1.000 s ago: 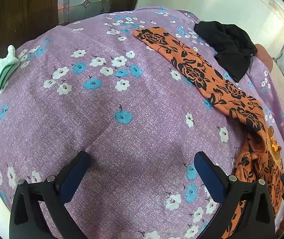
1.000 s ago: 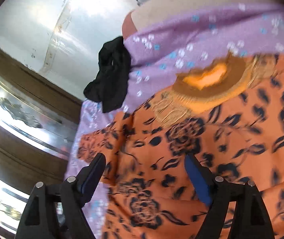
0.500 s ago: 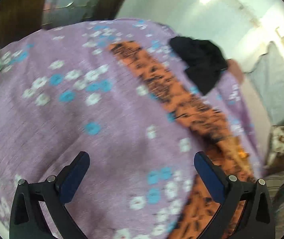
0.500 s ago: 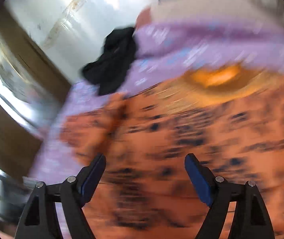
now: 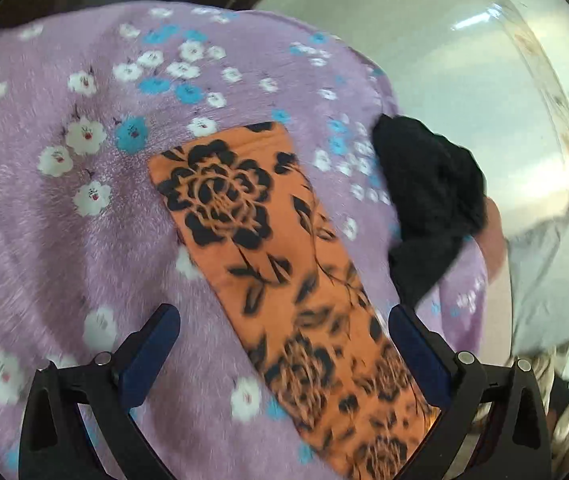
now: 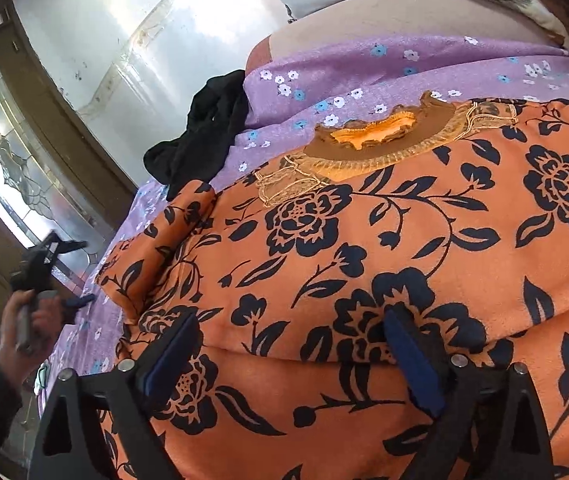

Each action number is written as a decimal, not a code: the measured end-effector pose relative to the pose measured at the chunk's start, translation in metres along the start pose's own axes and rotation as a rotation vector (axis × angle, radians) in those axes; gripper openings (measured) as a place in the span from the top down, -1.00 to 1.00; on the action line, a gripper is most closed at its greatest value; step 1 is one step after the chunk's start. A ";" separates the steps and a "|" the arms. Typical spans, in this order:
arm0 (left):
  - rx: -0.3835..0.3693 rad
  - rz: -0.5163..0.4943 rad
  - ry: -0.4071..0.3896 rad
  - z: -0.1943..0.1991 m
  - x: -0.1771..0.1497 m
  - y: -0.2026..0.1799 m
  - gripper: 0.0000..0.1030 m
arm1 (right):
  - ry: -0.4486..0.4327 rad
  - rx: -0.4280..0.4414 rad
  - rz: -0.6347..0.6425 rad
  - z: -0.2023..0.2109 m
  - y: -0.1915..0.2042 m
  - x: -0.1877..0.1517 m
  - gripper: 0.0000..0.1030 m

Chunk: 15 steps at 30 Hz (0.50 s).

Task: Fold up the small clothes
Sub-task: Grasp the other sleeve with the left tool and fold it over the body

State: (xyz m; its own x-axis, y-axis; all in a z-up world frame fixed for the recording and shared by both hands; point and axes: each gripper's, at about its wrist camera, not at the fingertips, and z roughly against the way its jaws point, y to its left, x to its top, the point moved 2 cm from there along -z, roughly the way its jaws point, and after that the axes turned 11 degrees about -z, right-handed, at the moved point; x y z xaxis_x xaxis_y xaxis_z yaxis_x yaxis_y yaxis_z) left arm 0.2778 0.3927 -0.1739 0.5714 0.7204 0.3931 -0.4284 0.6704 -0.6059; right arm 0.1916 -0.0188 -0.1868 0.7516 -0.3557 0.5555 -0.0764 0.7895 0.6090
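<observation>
Your left gripper (image 5: 284, 344) and right gripper (image 6: 292, 356) both stand wide apart, gripping nothing, over the orange floral garment (image 6: 404, 248) spread on the purple flowered sheet (image 5: 64, 220), with what looks like crumpled black cloth (image 5: 428, 196) beside its sleeve.

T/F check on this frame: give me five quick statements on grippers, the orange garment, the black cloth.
1. The left gripper is open. True.
2. The right gripper is clamped on the black cloth. False: it is open over the orange floral garment; the cloth lies apart.
3. The garment's sleeve lies flat on the purple floral sheet. True.
4. The black cloth is neatly folded. False: it is bunched up.
5. The garment's neckline faces away from the right gripper. True.
</observation>
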 end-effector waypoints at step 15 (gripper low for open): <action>0.240 -0.193 -0.059 0.019 0.018 -0.037 0.90 | -0.007 0.020 -0.004 0.009 -0.005 0.000 -0.89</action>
State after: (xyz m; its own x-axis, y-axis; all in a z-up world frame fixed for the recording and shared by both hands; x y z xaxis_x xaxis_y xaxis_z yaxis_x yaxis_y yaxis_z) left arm 0.2910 0.3844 -0.1312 0.6199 0.5797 0.5288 -0.4725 0.8138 -0.3383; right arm 0.1866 -0.0275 -0.1848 0.7474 -0.3625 0.5567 -0.0866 0.7777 0.6226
